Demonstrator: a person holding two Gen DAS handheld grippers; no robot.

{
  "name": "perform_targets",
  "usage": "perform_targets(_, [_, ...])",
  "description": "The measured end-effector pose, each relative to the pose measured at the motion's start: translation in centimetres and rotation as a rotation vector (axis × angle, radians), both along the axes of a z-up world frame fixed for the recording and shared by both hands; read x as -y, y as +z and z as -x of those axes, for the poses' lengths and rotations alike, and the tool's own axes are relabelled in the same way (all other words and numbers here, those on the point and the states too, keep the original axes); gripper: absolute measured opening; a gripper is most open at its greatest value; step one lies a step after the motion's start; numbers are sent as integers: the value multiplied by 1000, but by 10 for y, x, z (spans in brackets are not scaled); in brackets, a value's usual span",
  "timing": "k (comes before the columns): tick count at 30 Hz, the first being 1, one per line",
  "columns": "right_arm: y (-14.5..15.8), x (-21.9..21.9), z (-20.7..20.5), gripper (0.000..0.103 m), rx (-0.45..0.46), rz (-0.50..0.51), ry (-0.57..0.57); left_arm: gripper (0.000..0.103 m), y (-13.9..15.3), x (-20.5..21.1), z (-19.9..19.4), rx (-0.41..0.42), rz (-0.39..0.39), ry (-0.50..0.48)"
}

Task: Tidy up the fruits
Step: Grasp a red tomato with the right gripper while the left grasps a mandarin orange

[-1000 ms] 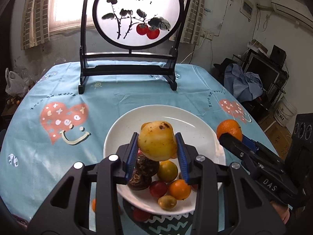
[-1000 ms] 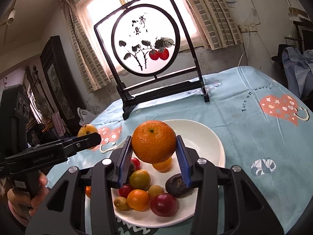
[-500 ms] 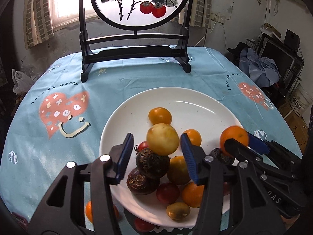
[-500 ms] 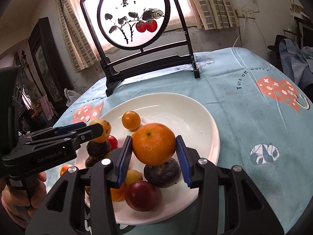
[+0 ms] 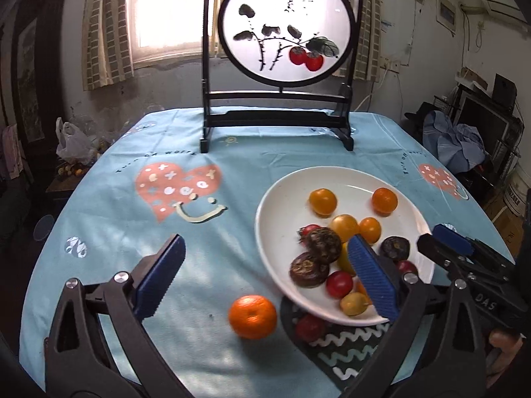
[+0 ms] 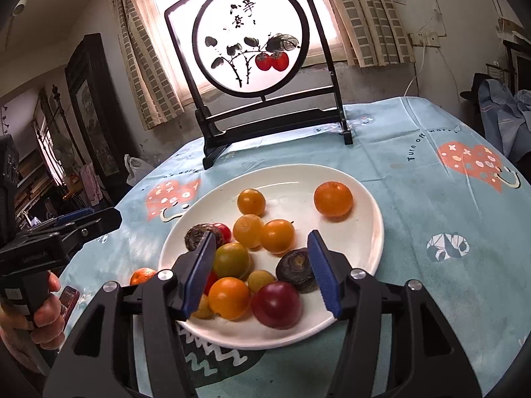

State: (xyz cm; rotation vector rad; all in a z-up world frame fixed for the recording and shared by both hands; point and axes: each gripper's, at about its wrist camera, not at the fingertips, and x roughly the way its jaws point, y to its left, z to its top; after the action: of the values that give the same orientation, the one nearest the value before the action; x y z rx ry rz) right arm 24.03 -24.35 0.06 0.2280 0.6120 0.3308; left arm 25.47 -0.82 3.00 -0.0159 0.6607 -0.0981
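Observation:
A white plate (image 5: 285, 195) (image 6: 371, 219) on the blue tablecloth holds several small fruits: orange, yellow, red and dark brown ones. An orange mandarin (image 6: 333, 198) lies at the plate's far right, also visible in the left wrist view (image 5: 384, 200). A yellow fruit (image 5: 344, 227) lies mid-plate. My left gripper (image 5: 265, 277) is open and empty, left of the plate, above a loose mandarin (image 5: 252, 316) on the cloth. A red fruit (image 5: 310, 327) lies beside the plate's near rim. My right gripper (image 6: 262, 273) is open and empty over the plate's near side.
A black-framed round painted screen (image 5: 285, 30) (image 6: 252, 36) stands at the table's far side. The tablecloth has heart prints (image 5: 176, 189). Clutter and clothes (image 5: 454, 146) lie off the table's right edge. A plastic bag (image 5: 71, 142) sits beyond the left edge.
Both grippers opened and let go of their fruit: the yellow fruit and the orange mandarin now lie on the plate. My left gripper moved left, off the plate.

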Motion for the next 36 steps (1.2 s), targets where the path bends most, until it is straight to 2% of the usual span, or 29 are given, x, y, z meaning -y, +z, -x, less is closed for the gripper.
perform_targets(2, [0, -10, 11, 58, 1, 3, 30, 100, -7, -18, 3, 2, 12, 47])
perform_targets(6, [-6, -37, 29, 58, -29, 9, 116, 100, -28, -49, 0, -22, 83, 135])
perform_targets(9, [-14, -63, 41, 59, -75, 37, 197, 100, -39, -61, -7, -73, 77, 192])
perform_targets(14, [-24, -108, 57, 59, -107, 183, 301, 100, -35, -70, -2, -53, 101, 225])
perform_targets(17, [-34, -124, 53, 59, -157, 256, 276, 100, -35, -69, -3, -52, 81, 234])
perform_targets(21, [-44, -130, 36, 52, -238, 221, 222, 100, -36, -74, -4, -73, 112, 230])
perform_targets(25, [-43, -142, 24, 46, -243, 247, 168, 100, -32, -81, -2, -65, 157, 235])
perform_targets(31, [-53, -151, 8, 45, -293, 273, 39, 100, -31, -94, 0, -67, 217, 257])
perform_targets(36, [-54, -152, 2, 45, -289, 257, -16, 100, -29, -98, 3, -62, 249, 262])
